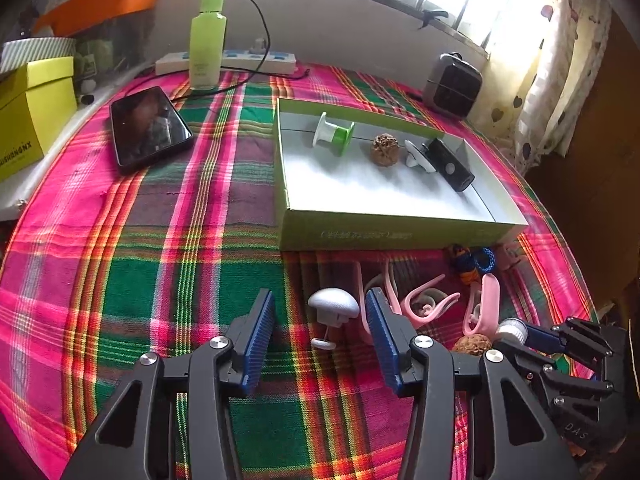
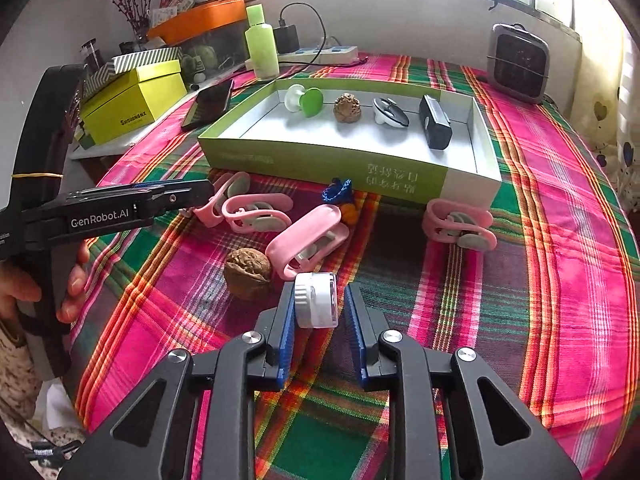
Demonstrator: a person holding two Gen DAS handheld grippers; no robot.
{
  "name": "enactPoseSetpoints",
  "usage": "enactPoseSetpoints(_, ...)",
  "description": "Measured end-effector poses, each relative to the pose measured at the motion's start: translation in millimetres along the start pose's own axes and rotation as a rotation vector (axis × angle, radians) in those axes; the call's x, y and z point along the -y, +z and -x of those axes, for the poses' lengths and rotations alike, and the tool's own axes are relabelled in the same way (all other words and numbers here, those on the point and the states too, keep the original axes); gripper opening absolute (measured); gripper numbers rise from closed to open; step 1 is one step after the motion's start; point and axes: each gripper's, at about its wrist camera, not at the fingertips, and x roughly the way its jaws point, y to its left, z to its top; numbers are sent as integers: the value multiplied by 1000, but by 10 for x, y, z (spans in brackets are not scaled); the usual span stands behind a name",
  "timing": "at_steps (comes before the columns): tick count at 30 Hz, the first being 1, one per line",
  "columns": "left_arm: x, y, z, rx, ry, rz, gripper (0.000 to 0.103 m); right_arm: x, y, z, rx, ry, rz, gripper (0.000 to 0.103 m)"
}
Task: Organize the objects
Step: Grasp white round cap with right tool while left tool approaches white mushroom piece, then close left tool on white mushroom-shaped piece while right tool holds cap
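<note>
A shallow green box [image 1: 384, 234] [image 2: 320, 162] on the plaid cloth holds a green-and-white spool [image 1: 334, 133], a brown nut [image 1: 385, 149], a white clip [image 1: 416, 156] and a black device [image 1: 450, 164]. My left gripper [image 1: 320, 312] is open around a white mushroom-shaped knob [image 1: 333, 303] lying on the cloth. My right gripper [image 2: 318, 300] has its jaws either side of a white round cap [image 2: 316, 300]; the left pad touches it and a small gap shows on the right. Pink clips [image 2: 306, 242] and a walnut [image 2: 248, 274] lie in front of the box.
A phone [image 1: 148, 128], a green bottle [image 1: 207, 38], a power strip [image 1: 248, 62] and a small heater [image 1: 452, 84] stand behind the box. A yellow box [image 2: 134, 102] sits at the left. A blue and orange cord [image 2: 340, 196] lies by the box front.
</note>
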Motion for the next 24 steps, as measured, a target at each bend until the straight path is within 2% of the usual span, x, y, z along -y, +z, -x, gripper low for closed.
enactPoseSetpoints(6, 72, 18, -18, 5, -22, -23, 29, -2, 10, 4, 1, 0, -8, 20)
enactPoseSetpoints(13, 73, 11, -9, 6, -29, -19, 25, -2, 12, 14, 1, 2, -12, 20)
enactPoseSetpoints(15, 66, 5, 8, 7, -31, -17, 20, -3, 10, 20, 2, 2, -14, 20)
enactPoseSetpoints(24, 14, -49, 56, -1, -34, -8, 20, -7, 7, 26, 6, 3, -15, 20)
